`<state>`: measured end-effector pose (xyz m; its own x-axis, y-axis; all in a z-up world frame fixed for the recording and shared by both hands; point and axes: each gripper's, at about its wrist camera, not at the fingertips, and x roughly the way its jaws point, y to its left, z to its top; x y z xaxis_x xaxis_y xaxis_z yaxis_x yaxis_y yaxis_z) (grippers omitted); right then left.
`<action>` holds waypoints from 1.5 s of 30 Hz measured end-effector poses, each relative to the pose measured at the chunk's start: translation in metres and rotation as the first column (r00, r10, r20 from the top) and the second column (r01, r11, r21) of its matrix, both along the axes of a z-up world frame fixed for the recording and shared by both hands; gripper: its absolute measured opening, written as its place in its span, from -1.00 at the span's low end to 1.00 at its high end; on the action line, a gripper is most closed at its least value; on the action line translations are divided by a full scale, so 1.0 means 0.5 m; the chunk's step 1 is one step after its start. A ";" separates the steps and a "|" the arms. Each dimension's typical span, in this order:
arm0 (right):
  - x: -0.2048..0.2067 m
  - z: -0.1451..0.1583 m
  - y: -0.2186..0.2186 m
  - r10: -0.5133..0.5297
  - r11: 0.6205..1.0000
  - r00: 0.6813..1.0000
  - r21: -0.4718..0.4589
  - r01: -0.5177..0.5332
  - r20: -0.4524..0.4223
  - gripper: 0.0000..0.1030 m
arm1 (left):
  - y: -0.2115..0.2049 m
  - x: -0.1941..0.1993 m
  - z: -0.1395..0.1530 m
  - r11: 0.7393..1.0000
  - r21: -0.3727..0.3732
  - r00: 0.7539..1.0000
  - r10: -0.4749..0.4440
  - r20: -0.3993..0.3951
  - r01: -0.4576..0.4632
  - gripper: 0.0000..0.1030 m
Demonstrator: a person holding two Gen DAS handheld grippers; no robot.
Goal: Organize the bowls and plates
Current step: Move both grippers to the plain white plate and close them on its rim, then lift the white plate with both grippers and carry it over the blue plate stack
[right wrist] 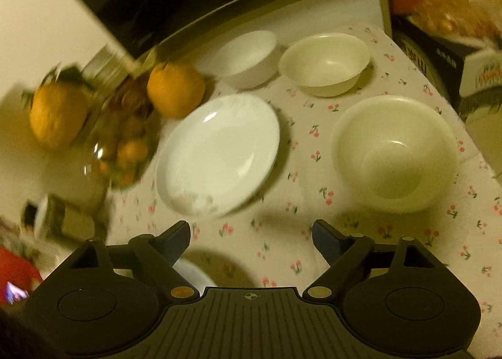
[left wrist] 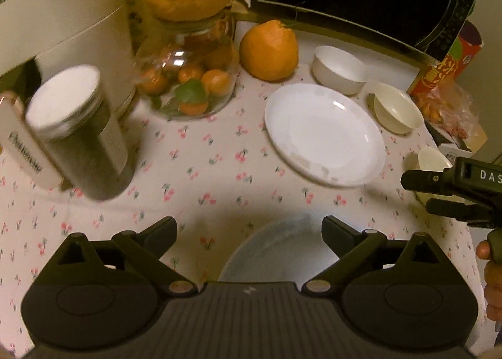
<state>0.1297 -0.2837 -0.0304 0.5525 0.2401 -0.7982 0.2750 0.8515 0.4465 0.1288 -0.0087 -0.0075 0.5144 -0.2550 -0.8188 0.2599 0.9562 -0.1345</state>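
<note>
On the cherry-print tablecloth [right wrist: 282,252], the round white ceramic plate [right wrist: 219,152] lies beside the large cream bowl [right wrist: 395,152]. My left gripper [left wrist: 249,227] and right gripper [right wrist: 251,233] gape empty; a careless sweep could knock either.

A pale bluish round plate [left wrist: 266,249] is lying half hidden beneath the left gripper [left wrist: 249,230]. The glass jar of small oranges [right wrist: 122,139] is smearing into blur; the cream plastic bowl [left wrist: 428,161] is sitting partly behind the right gripper [left wrist: 417,192].
</note>
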 end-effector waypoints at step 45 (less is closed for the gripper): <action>0.115 -0.115 -0.053 -0.110 0.982 0.991 0.163 0.097 0.072 -0.48 | -0.049 0.169 -0.124 0.968 -0.253 1.000 -0.003 0.025 0.009 -0.68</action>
